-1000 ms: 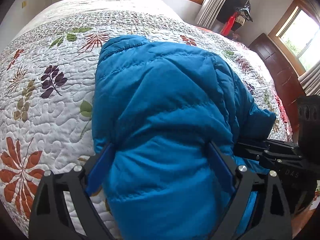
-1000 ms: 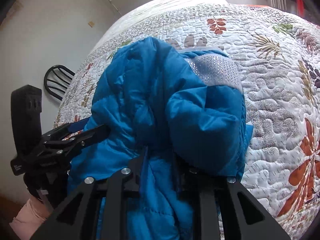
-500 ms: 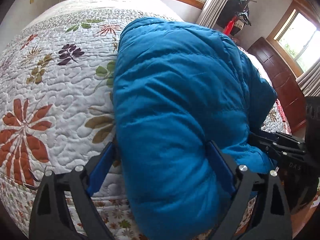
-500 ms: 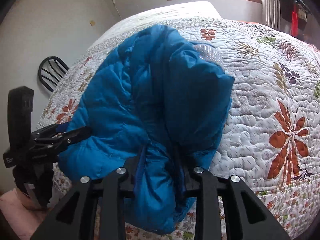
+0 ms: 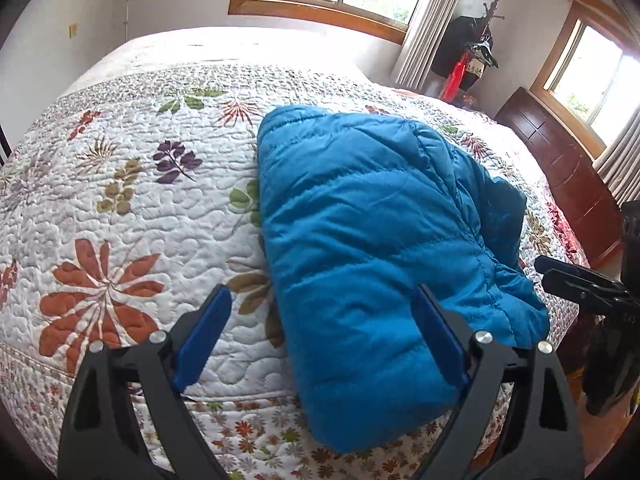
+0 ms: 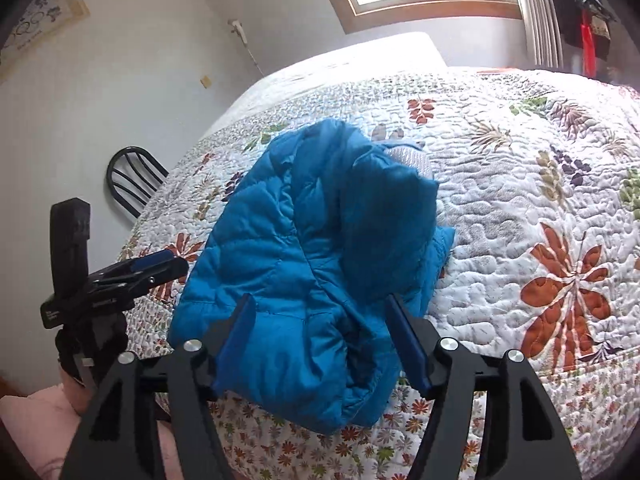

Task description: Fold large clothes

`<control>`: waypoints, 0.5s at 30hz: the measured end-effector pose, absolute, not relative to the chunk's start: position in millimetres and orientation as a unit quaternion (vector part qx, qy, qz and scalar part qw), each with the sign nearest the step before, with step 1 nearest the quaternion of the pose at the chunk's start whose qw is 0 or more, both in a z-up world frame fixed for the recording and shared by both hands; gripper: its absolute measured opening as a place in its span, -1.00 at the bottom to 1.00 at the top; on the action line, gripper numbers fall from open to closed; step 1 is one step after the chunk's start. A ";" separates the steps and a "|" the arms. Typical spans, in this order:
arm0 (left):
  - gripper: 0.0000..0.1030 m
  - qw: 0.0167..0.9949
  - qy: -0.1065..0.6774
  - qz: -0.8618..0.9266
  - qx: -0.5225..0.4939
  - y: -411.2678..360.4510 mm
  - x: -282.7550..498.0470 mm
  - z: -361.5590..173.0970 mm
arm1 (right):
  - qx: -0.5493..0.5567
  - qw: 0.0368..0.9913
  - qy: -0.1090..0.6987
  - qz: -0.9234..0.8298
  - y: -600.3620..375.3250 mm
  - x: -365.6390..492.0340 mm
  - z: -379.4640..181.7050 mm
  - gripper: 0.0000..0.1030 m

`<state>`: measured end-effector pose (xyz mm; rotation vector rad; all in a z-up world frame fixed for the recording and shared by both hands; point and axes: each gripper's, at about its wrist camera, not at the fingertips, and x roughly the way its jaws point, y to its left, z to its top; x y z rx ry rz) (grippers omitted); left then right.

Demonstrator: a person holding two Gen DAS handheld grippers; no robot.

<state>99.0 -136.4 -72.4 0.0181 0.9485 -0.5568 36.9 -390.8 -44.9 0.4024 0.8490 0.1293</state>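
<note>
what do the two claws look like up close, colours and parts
Both match. The left claw and right claw have matte black angular frames with cut-out slots, round silver bolt heads at the joints, and two flat fingers faced with blue pads. Seen from the side, the left one carries a tall black block behind it and small white lettering I cannot read. No cables or sleeves show.
</note>
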 end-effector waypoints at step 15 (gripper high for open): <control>0.76 0.768 0.548 -0.321 -0.084 -125.6 166.4 -107.5 | 0.325 0.835 0.440 0.057 -450.3 71.3 -99.1 0.82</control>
